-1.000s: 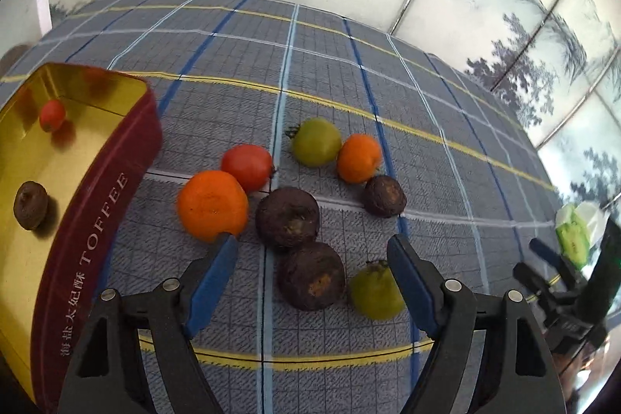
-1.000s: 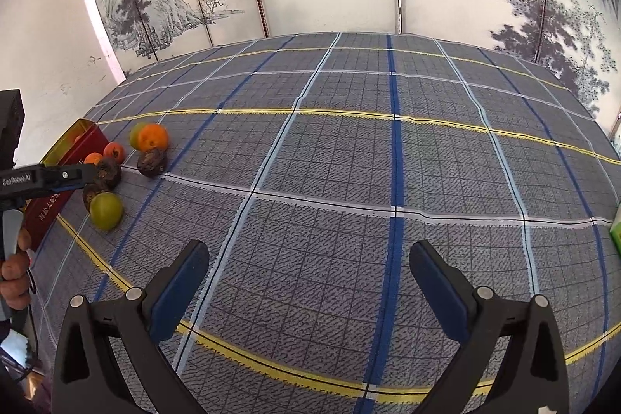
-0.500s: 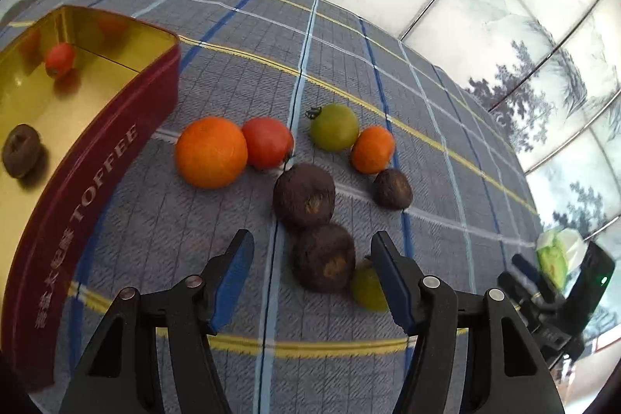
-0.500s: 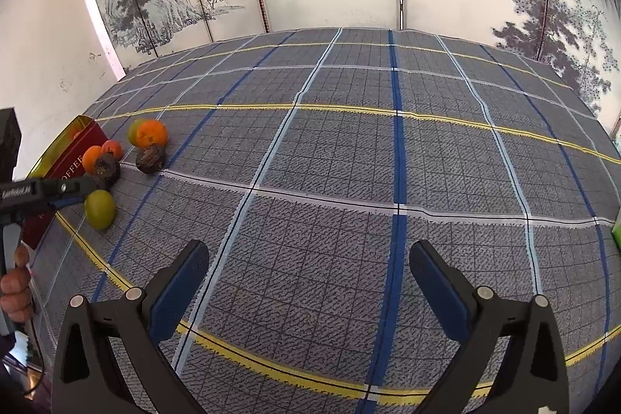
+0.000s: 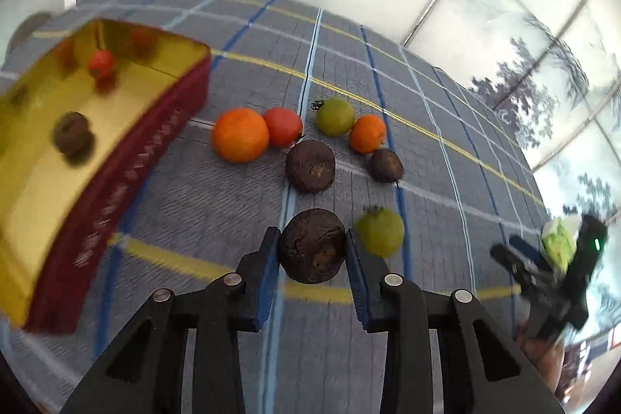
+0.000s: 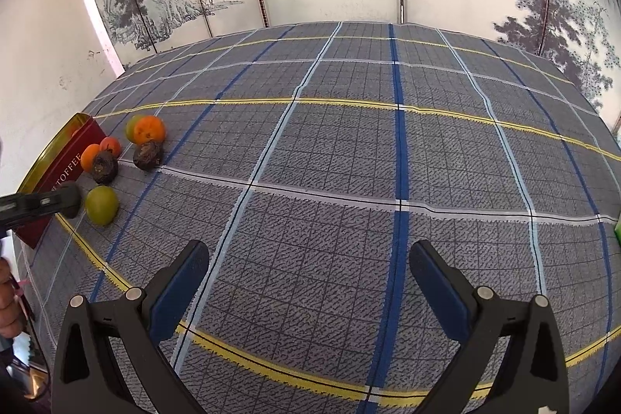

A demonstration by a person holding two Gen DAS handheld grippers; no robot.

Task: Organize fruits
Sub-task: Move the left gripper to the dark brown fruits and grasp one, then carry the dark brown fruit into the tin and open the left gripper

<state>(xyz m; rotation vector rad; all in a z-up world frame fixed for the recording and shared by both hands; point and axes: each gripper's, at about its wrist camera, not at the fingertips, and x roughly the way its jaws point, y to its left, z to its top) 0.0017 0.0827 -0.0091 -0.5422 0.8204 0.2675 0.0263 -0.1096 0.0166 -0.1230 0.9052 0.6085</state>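
Between the blue pads of the left gripper (image 5: 313,253), a dark wrinkled fruit (image 5: 313,246) is clamped, both pads being pressed flat against its sides so that it is gripped across its widest part and kept from rolling. Whether it is lifted clear of the plaid cloth (image 5: 194,189) cannot be told. At 3 o'clock of it, just beside the right-hand pad, a green fruit (image 5: 380,231) is left lying. At 12 o'clock a second dark fruit (image 5: 310,165) is seen, with a smaller dark one (image 5: 386,165) at about 1 o'clock. Farther out, a loose row is formed by a large orange (image 5: 240,134), a red tomato (image 5: 283,126) touching it, a green tomato (image 5: 335,116) and a small orange (image 5: 367,134).

At 10 o'clock the gold-lined toffee tin (image 5: 147,158) is stood open; one dark fruit (image 5: 71,138) and one small red fruit (image 5: 101,63) are already held in it, so the tin is judged to be the collecting place and the gripped fruit is probably meant for it. Most of the fruit is not yet sorted.

The right gripper (image 6: 308,278) is held well apart from the fruit, its jaws spread wide and nothing between them, over bare cloth; it is judged to be kept out of the way.
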